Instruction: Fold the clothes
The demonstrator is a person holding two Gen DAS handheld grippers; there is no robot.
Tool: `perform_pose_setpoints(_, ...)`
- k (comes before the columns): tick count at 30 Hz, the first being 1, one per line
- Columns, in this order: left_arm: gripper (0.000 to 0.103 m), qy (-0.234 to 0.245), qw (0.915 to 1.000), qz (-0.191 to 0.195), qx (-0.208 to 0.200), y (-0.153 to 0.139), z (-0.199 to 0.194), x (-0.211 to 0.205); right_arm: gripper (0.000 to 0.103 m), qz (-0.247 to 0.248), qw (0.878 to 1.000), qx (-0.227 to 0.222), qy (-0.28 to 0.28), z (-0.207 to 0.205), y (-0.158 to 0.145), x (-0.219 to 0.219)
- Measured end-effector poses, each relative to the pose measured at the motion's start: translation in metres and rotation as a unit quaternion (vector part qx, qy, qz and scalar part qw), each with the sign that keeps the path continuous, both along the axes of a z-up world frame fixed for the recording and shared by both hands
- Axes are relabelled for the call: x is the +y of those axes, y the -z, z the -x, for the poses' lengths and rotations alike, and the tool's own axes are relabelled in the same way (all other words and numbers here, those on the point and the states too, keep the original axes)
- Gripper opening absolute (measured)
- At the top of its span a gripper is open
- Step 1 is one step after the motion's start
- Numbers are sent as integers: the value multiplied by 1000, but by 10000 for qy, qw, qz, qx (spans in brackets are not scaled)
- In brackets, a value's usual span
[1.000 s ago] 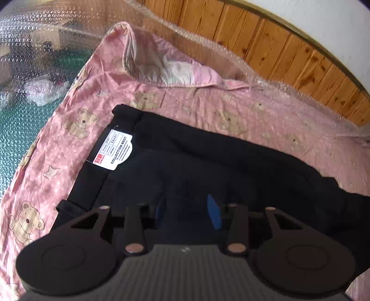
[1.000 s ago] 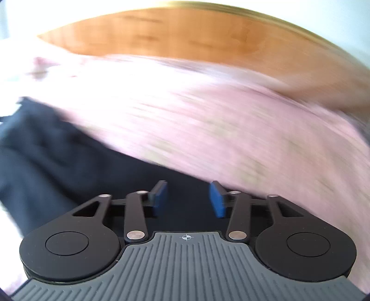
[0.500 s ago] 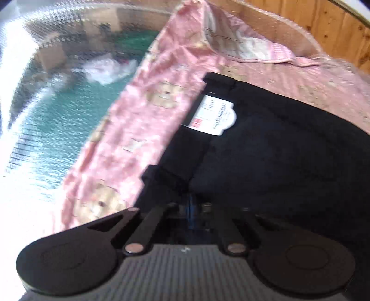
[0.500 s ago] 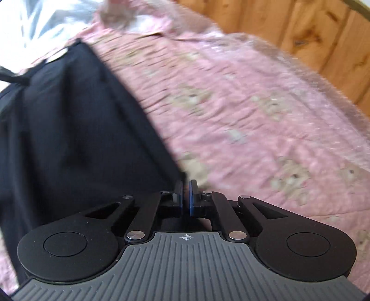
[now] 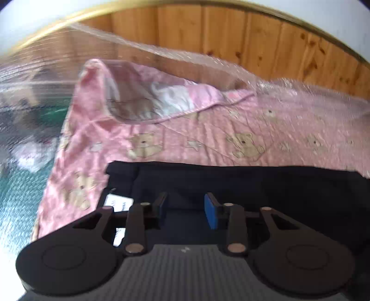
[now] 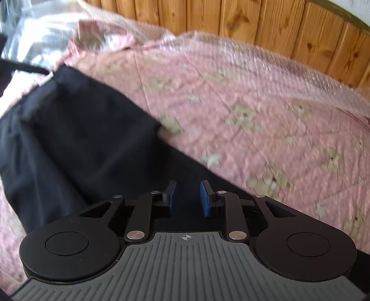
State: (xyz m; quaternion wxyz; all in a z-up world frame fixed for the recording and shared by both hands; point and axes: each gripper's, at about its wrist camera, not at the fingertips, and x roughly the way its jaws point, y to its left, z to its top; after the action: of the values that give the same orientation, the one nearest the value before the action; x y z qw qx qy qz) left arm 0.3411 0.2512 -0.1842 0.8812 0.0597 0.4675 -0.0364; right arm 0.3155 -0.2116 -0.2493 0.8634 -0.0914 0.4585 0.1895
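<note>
Both grippers, left gripper (image 5: 185,209) and right gripper (image 6: 186,199), have just reopened narrowly, empty over the black trousers (image 6: 87,139); release done, next fold needs a fresh edge grip.

Black trousers (image 5: 242,183), plain, unpatterned; white hang tag (image 5: 118,202) with dark print. Pink quilt (image 5: 208,139), printed with beige teddy bears and pale stars; whitish on turned-back underside. Clear bubble wrap (image 5: 189,58), dotted texture, over green surface (image 5: 16,185) at left. Orange-brown wooden panelling (image 5: 231,34), knotted, vertical boards. White wall (image 6: 356,9) above. Left hand-held gripper (image 5: 186,209): black body, blue pads, grey ribbed housing. Right hand-held gripper (image 6: 186,199): same black, blue and grey.
</note>
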Motion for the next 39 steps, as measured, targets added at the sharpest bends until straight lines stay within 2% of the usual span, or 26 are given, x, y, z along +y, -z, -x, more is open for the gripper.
perform_pose_setpoints(1, 32, 76, 9998, -196, -12, 10, -7, -2, 26, 15, 9999, 55, 93, 2, 6, -3)
perform_pose_setpoints(3, 31, 118, 9981, -585, -127, 28, -20, -4, 26, 46, 9994, 152, 296, 5, 17, -8)
perform_pose_setpoints(6, 28, -669, 9951, -662, -287, 35, -42, 12, 28, 133, 9953, 9, 957, -8, 25, -19)
perform_pose_setpoints(8, 21, -958, 9909, -905, -274, 37, -56, 14, 28, 398, 9892, -128, 1404, -22, 26, -20)
perform_pose_setpoints(11, 18, -1176, 9852, -1233, -167, 34, -66, 9, 28, 685, 9844, -88, 1615, -33, 22, -18)
perform_pose_setpoints(13, 17, -1121, 9898, -794, -384, 13, -51, 0, 28, 901, 9816, -163, 1675, -22, 11, -16)
perform_pose_setpoints(15, 20, -912, 9942, -166, -546, -9, -32, -9, 26, 612, 9835, -351, 1668, 10, -9, -26)
perform_pose_setpoints(17, 22, -533, 9968, 361, -477, -18, -7, -17, 30, 375, 9825, -400, 1779, 42, -21, -45)
perform_pose_setpoints(19, 23, -134, 9978, 640, -145, -7, 9, -27, 30, 375, 9772, -203, 2080, 64, -9, -73)
perform_pose_setpoints(21, 23, -5, 9988, 439, 238, 21, 13, -35, 30, 376, 9699, 15, 2408, 75, 12, -103)
perform_pose_setpoints(22, 21, -128, 9994, 209, 231, 26, 11, -37, 34, 265, 9678, -52, 2504, 75, 18, -117)
perform_pose_setpoints(24, 20, -475, 9983, -312, 96, 32, 5, -39, 35, 78, 9628, -182, 2696, 72, 30, -144)
perform_pose_setpoints(26, 21, -820, 9932, -831, -39, 38, 0, -41, 42, 322, 9585, -171, 2829, 56, 28, -158)
perform_pose_setpoints(27, 21, -1012, 9905, -928, -34, 36, 0, -38, 45, 323, 9567, -120, 2891, 52, 26, -167)
perform_pose_setpoints(29, 20, -1406, 9848, -1022, 19, 28, 1, -28, 43, 216, 9510, -77, 3083, 50, 18, -190)
perform_pose_setpoints(32, 20, -1992, 9730, -1160, 99, 17, 3, -14, 44, 29, 9399, -136, 3412, 70, 10, -231)
perform_pose_setpoints(33, 20, -2003, 9751, -951, 76, 10, 10, -14, 44, 4, 9367, -124, 3498, 77, 10, -244)
perform_pose_setpoints(35, 22, -1708, 9838, -535, 71, 0, 28, -25, 44, -47, 9302, -98, 3669, 91, 9, -271)
perform_pose_setpoints(36, 22, -1592, 9859, -505, 102, -1, 38, -32, 41, -61, 9285, -66, 3713, 97, 10, -283)
perform_pose_setpoints(37, 22, -1489, 9873, -526, 143, -1, 48, -38, 38, 18, 9366, 65, 3504, 93, 19, -284)
perform_pose_setpoints(39, 22, -1831, 9794, -784, 333, 3, 67, -38, 38, 340, 9446, 8, 3263, 86, 31, -284)
